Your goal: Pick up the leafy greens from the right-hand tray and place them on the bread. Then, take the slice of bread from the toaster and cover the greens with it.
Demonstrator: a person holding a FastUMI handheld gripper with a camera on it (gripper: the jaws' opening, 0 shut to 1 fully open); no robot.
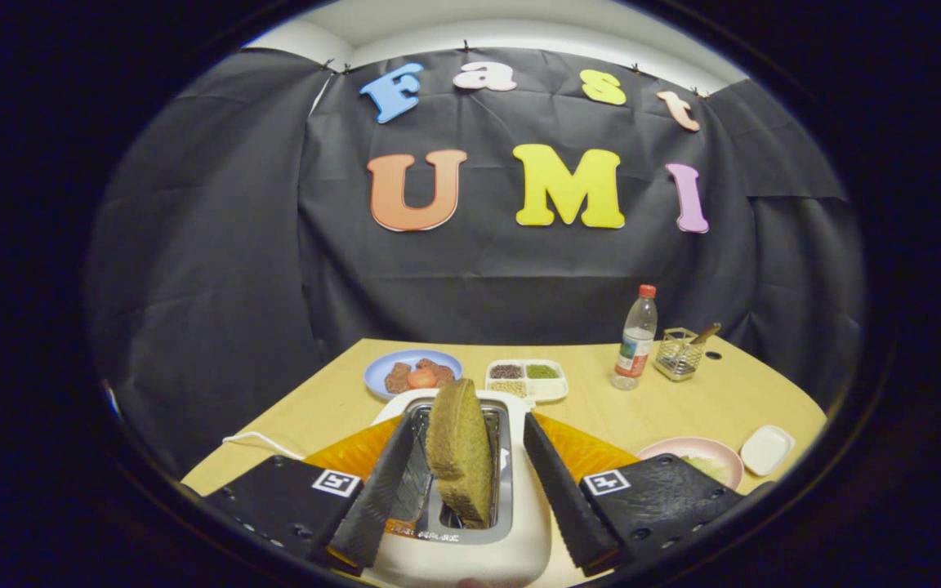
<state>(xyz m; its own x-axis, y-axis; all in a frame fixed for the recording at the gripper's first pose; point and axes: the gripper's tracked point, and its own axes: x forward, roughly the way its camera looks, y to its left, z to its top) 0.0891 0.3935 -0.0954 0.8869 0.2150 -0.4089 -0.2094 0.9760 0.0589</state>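
A brown slice of bread (458,457) stands upright and slightly tilted in the slot of a white toaster (470,551), sticking well out of it. My gripper (469,425) hangs open right over the toaster with the slice between its fingers. The left finger pad (372,494) and the right finger pad (560,490) each stand a small gap away from the bread, and neither presses on it. Beyond the right finger sits a pink plate (720,453) holding pale leafy greens (703,464); the finger partly hides it.
An orange tray (352,453) lies under the toaster, and a white cable (262,441) runs off to its left. Farther back on the wooden table stand a blue plate of food (413,374), a white compartment tray (526,379), a bottle (636,339) and a wire basket (680,353). A small white dish (767,449) sits beside the pink plate.
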